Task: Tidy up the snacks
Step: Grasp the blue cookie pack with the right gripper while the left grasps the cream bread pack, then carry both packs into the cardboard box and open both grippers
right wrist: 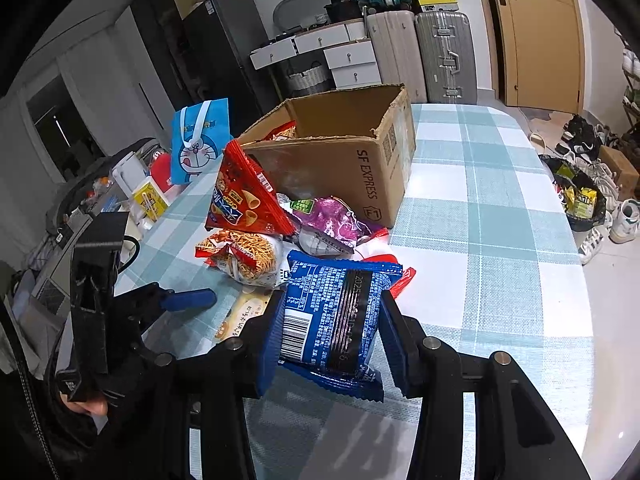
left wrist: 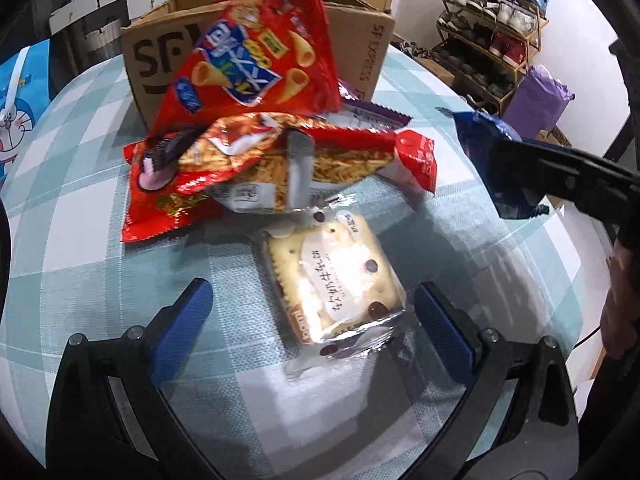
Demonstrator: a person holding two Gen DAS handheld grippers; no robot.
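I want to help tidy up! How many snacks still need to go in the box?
A few packets already lie inside the cardboard box. The right gripper holds a blue packet. The open left gripper sits around the cracker packet. The red cone-snack bag, noodle-snack bag and purple packet still wait outside.

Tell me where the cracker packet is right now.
In the left wrist view the cracker packet lies flat on the checked tablecloth, between the open left tongs, just in front of the snack pile.
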